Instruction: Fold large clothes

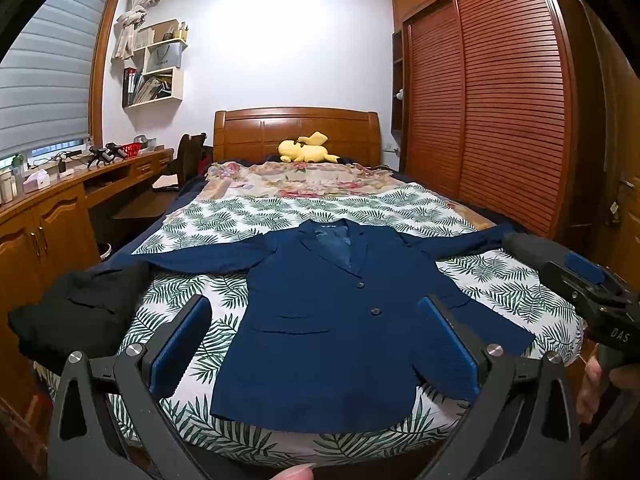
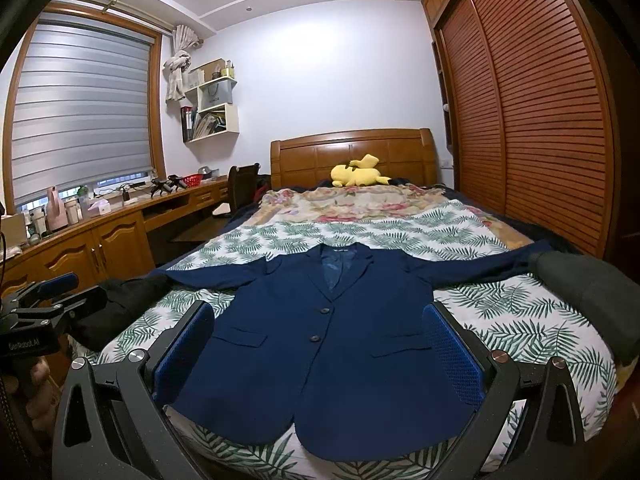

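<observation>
A navy blue blazer (image 1: 328, 320) (image 2: 320, 360) lies face up and buttoned on the leaf-print bedspread (image 1: 224, 216), with its sleeves spread to both sides and its collar toward the headboard. My left gripper (image 1: 318, 348) is open over the blazer's lower left part, nothing between its blue pads (image 1: 180, 348). My right gripper (image 2: 318, 356) is open too, framing the hem area, its pads (image 2: 452, 360) empty. Each gripper shows in the other's view: the right gripper (image 1: 588, 284) at the far right, the left gripper (image 2: 60, 296) at the far left. A hand holds each handle.
A black garment (image 1: 80, 316) (image 2: 116, 300) lies bunched at the bed's left edge by the left sleeve. A grey garment (image 2: 580, 292) sits at the right edge. A yellow plush toy (image 1: 306, 148) lies by the headboard. A wooden desk (image 1: 60, 200) runs along the left, a wardrobe (image 1: 500, 100) along the right.
</observation>
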Available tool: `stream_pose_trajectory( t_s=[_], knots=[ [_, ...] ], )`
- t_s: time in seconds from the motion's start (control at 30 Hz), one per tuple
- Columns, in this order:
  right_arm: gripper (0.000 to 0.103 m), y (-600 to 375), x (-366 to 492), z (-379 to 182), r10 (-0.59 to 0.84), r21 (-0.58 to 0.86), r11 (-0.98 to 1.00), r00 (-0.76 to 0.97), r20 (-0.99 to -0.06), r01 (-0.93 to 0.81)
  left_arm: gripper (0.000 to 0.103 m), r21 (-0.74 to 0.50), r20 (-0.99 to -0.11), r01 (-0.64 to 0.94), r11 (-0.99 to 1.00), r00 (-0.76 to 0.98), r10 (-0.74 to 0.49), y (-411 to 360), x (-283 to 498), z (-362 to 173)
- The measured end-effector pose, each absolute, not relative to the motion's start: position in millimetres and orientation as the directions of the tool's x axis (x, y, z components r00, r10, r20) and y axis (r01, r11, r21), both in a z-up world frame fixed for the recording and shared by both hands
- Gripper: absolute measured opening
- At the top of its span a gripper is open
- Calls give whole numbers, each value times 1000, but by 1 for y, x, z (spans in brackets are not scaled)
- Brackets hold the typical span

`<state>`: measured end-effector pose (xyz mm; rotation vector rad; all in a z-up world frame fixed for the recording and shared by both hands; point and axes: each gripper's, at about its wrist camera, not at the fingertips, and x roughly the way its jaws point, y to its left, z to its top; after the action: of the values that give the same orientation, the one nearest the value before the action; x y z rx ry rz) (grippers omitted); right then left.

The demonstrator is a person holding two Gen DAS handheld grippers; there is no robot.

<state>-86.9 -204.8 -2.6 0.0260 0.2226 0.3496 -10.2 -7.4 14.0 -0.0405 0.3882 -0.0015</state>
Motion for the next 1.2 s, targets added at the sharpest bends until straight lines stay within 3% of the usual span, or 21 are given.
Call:
stream_pose_trajectory(
  t_s=[1.2],
  knots=[
    [103, -203, -87, -2, 340, 62, 940, 919, -200, -335, 103, -32, -363, -1, 999, 932, -11, -5, -15, 19]
  ],
)
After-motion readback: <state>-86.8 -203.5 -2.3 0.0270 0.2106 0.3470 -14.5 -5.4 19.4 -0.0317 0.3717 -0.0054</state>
